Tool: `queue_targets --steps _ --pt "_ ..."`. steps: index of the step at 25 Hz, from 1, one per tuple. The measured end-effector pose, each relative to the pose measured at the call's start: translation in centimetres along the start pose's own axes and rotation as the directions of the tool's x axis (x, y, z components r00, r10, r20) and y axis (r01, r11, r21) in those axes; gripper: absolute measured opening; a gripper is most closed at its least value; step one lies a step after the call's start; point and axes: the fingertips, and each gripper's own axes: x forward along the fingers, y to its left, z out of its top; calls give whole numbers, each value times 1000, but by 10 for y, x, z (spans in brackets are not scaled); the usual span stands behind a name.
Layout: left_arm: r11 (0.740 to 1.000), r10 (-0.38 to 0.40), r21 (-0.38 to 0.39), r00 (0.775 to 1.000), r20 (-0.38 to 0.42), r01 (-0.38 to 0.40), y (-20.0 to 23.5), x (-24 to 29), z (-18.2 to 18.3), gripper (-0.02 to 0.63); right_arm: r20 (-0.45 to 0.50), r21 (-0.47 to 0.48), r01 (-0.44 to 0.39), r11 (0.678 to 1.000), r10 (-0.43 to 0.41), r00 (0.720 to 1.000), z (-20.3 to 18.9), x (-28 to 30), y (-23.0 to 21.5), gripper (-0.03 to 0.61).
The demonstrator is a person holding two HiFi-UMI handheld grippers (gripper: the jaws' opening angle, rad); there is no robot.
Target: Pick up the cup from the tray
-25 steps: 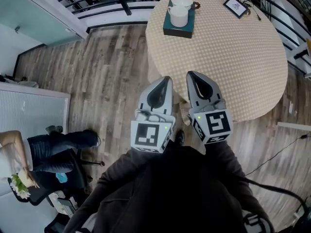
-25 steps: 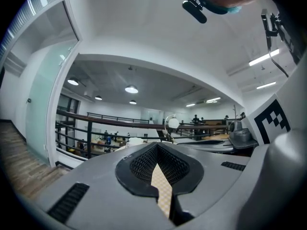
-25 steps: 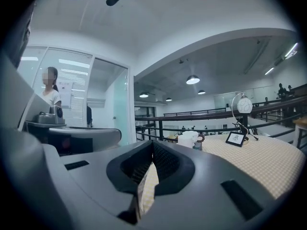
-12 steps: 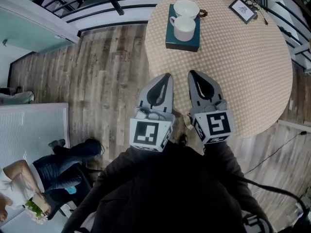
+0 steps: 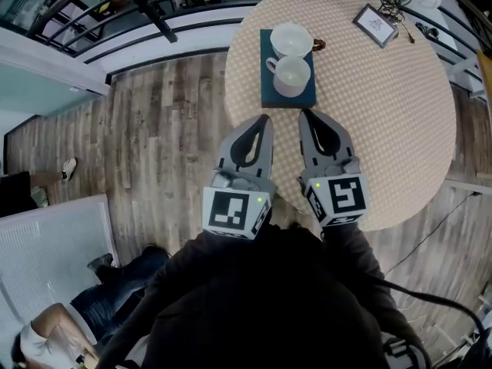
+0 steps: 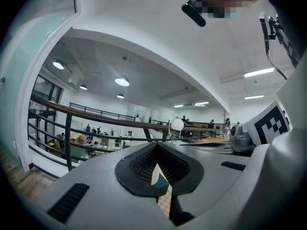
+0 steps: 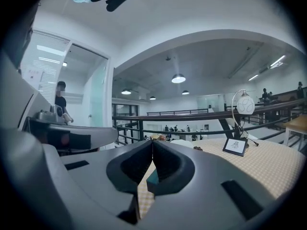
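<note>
**Markings.** Each gripper carries one marker cube, two in all: the left cube [image 5: 231, 212] and the right cube [image 5: 339, 197]. Their faces show black-and-white square patterns and no words. One framed card [image 5: 375, 24] stands at the far side of the table [image 5: 377, 121]; its print is too small to read.

**Counts.** There is one round table under a checked cloth, one dark teal tray [image 5: 270, 94] and two white cups. Both cups stand upright on the tray. The near cup [image 5: 293, 76] is just in front of the far cup [image 5: 291, 40].

**Fingers.** On my left gripper [image 5: 264, 121] the fingers are closed tip to tip and hold nothing. On my right gripper [image 5: 306, 115] the fingers are likewise pressed together and empty. Both grippers point at the tray, side by side, with their tips just short of its near edge. In each gripper view a strip of the tray shows below the meeting fingertips.
</note>
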Motion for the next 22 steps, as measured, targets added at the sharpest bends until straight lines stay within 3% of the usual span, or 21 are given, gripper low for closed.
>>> queue_targets --steps 10,22 --pt "997 -74 -6 997 20 74 17 27 20 5 16 -11 84 996 -84 996 21 22 -14 6" --pt "995 -86 -44 996 -35 84 18 41 -2 5 -52 30 89 996 -87 995 -11 31 -27 8"
